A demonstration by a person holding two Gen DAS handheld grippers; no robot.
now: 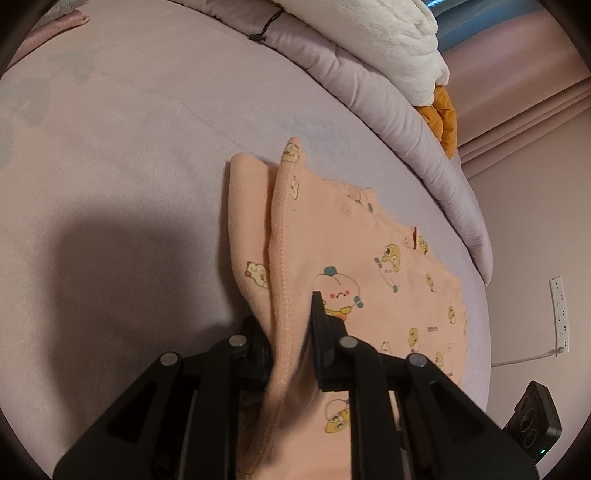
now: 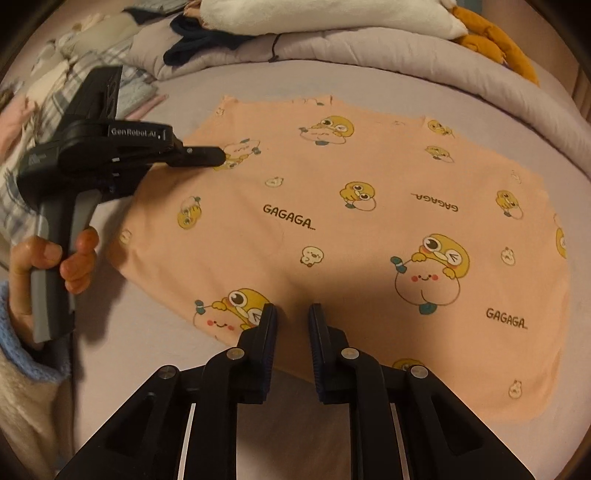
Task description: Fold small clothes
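Observation:
A small peach garment point(image 2: 332, 221) with yellow cartoon prints and "GAGAGA" text lies spread on the lilac bed. My left gripper point(image 1: 291, 314) is shut on a raised fold of the garment point(image 1: 291, 229) at its left edge, lifting it; it also shows in the right wrist view point(image 2: 218, 157) at the garment's far left corner. My right gripper point(image 2: 291, 314) hovers over the garment's near edge, its jaws apart with nothing between them.
A rolled lilac duvet point(image 2: 406, 55) with white fleece point(image 2: 314, 14) and an orange cloth point(image 2: 495, 40) lies along the far side. Folded plaid clothes point(image 2: 74, 85) sit at the far left. A wall socket point(image 1: 559, 314) and a black device point(image 1: 535, 417) are beside the bed.

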